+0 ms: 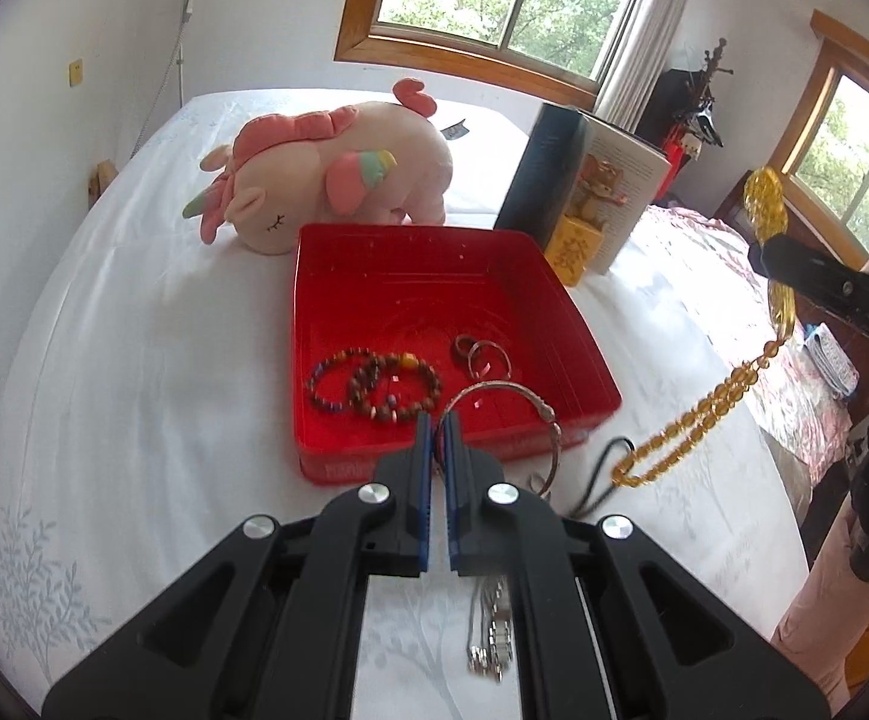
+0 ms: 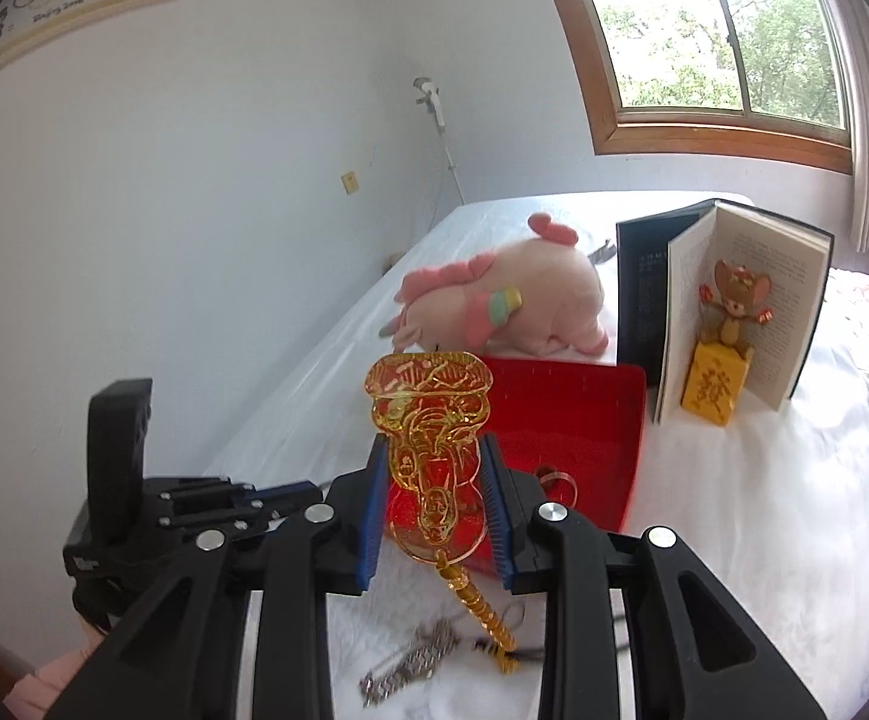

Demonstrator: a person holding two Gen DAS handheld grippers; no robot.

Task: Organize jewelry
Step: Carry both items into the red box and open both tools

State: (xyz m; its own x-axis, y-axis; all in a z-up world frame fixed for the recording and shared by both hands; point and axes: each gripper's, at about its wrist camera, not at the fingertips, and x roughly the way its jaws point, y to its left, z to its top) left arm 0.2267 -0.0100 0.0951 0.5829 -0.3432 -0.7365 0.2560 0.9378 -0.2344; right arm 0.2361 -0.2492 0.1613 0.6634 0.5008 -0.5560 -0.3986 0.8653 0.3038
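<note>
Left gripper [image 1: 439,420] pinched narrow on silver bangle [image 1: 509,405], held over near rim of red tray [image 1: 572,324]. Right gripper [image 2: 434,468] clamps amber pendant [image 2: 431,438], its gold bead strand [image 1: 686,426] dangling at 4 o'clock of tray. Beaded bracelets [image 1: 374,381] and rings [image 1: 482,354] lie inside tray. Silver chain [image 2: 410,660] on white bedsheet [image 1: 164,360]. Plush unicorn [image 1: 338,174] at tray's 11 o'clock, open book [image 2: 734,300] at 1.

Bright window daylight — fisheye-warped edges.

Amber pendant [image 2: 431,462] between right gripper [image 2: 436,504] pads (lifted)
</note>
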